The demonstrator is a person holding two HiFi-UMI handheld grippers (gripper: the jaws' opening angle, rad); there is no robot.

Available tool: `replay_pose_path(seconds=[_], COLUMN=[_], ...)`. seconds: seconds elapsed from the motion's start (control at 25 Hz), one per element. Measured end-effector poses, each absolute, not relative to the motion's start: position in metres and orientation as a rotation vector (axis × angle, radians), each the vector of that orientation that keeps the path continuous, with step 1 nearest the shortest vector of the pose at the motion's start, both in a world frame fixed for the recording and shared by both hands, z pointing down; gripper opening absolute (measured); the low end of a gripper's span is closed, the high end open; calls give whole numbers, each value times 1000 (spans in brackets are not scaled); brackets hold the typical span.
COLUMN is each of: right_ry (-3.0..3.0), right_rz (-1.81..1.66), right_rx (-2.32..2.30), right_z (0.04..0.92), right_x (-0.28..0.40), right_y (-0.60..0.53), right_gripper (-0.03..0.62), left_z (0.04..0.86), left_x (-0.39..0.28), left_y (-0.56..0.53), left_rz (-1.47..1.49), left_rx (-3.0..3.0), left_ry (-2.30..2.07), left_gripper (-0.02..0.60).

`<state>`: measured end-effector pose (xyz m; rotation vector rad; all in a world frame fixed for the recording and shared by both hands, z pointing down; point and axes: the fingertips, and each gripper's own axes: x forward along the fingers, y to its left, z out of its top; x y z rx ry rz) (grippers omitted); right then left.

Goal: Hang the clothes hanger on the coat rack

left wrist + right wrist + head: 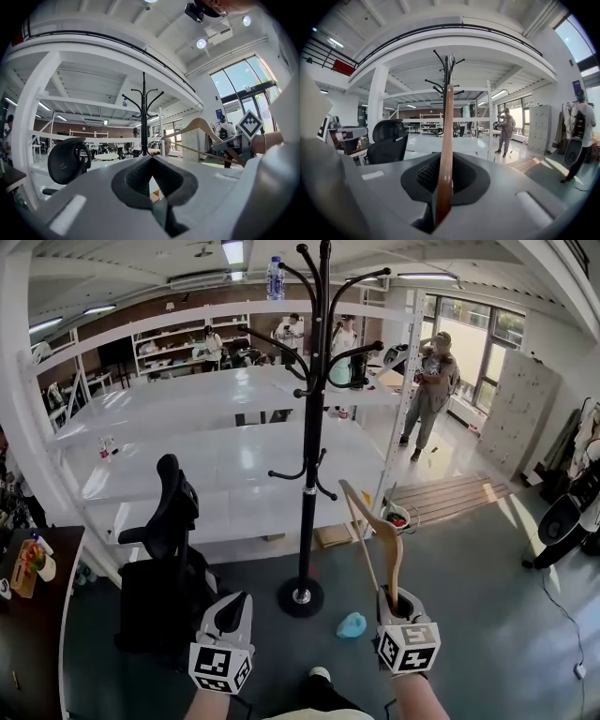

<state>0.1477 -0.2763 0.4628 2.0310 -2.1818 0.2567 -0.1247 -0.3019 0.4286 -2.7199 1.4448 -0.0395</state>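
Clothes hanger (392,559): light brown wood, curved shoulders, thin straight crossbar.

Your left hand-held gripper (232,607) and right hand-held gripper (399,601) have pale grey shells with dark ribbed pads (424,176). Each carries a white cube (220,667) printed with black square markers. Your shoe (321,674) has a white toe.
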Motion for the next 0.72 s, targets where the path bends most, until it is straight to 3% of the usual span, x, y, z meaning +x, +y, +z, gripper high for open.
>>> replay_pose_path(seconds=[0.72], right_ry=[-2311], right_rz=[192], right_rx=[1866], right_z=[366], right_x=[224], right_y=[-540], right_gripper=[49], left_z=[425], left_x=[-74], left_y=[-465], left_rz=[-59], left_rx=[-2621], left_ry=[1578], left_gripper=[0])
